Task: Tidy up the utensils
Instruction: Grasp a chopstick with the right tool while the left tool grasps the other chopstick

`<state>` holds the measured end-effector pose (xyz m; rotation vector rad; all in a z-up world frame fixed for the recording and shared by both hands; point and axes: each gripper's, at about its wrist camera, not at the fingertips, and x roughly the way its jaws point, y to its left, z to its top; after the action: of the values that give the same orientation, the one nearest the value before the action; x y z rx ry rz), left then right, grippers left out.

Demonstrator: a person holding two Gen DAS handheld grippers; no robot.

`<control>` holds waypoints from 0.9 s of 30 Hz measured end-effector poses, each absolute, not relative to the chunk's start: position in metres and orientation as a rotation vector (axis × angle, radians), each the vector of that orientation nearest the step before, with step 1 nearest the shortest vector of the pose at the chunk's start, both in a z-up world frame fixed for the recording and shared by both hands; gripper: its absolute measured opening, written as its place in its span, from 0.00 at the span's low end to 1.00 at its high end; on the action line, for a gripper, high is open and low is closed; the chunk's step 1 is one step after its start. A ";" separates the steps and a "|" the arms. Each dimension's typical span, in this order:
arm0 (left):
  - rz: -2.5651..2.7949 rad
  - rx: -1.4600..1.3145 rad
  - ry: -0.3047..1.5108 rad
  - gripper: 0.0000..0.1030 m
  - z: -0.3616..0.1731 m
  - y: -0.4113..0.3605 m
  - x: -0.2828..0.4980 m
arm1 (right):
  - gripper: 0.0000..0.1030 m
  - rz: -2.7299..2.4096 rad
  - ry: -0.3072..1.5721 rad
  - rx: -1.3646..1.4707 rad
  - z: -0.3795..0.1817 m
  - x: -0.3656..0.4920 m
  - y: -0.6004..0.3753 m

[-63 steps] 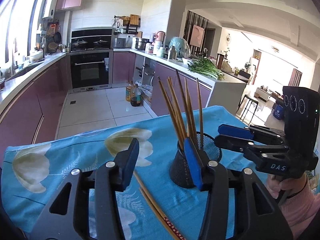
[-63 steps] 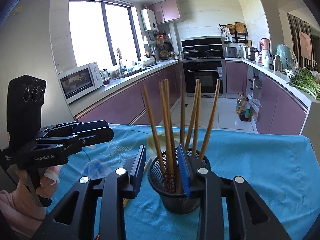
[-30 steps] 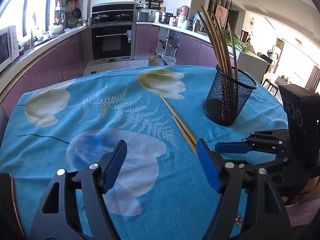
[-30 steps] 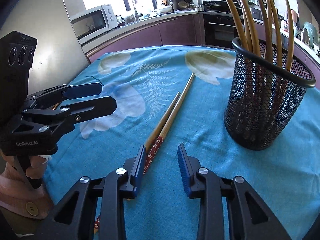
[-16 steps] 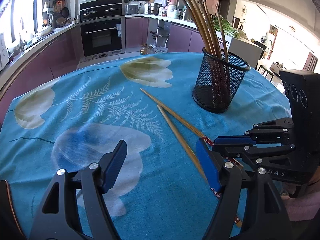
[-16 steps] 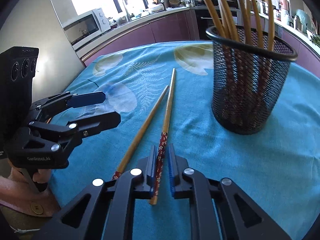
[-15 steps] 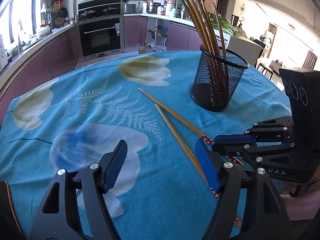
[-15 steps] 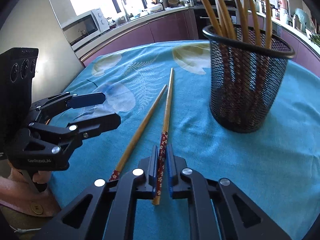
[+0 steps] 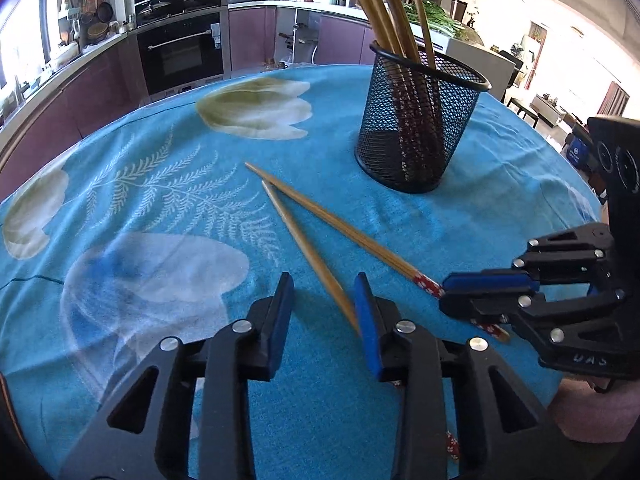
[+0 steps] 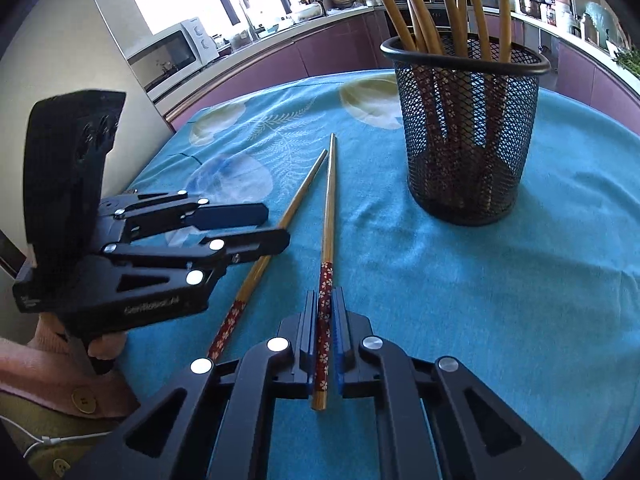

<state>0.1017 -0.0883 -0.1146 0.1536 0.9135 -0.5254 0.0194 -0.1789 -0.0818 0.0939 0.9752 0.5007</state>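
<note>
A round table [image 9: 500, 208] covered in a turquoise cloth printed with pale flowers and fern leaves stood in a kitchen with purple cabinets. A black wire-mesh holder [image 10: 468, 128] stood upright on the cloth toward the far side, with several wooden chopsticks standing in it, red patterned ends down. Two loose chopsticks lay nearer the person, their thin tips close together and pointing away toward the holder's left. The right gripper [image 10: 323, 340] was pressed together on the right chopstick [image 10: 329, 208], its blue pads pinching the red flowered handle end, with the wooden butt poking out behind the pads. The left chopstick [image 10: 280, 224] lay just beside it on the cloth. The left gripper [image 9: 324, 316] had just been closing, its jaws narrowed but apart around that left chopstick, which ran between them close against the right-hand pad; whether the pad touched it could not be told. A hand [image 10: 105, 346] in a pink sleeve held the left gripper's handle.
</note>
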 end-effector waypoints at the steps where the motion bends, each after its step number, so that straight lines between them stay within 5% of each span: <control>1: -0.521 0.150 0.915 0.26 -0.114 -0.088 0.104 | 0.06 0.509 0.980 0.091 -0.082 0.017 -0.178; 8: -0.509 0.131 0.919 0.20 -0.115 -0.084 0.113 | 0.09 0.545 0.989 0.057 -0.080 0.012 -0.172; 13: -0.491 0.115 0.920 0.30 -0.112 -0.078 0.117 | 0.15 0.530 0.957 0.054 -0.081 0.028 -0.166; 27: -0.486 0.110 0.943 0.29 -0.117 -0.076 0.127 | 0.16 0.491 0.915 -0.053 -0.082 0.069 -0.145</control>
<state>0.1268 -0.0765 -0.1165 0.1098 0.9431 -0.4861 0.0692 -0.1452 -0.0821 -0.0526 0.9149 0.4909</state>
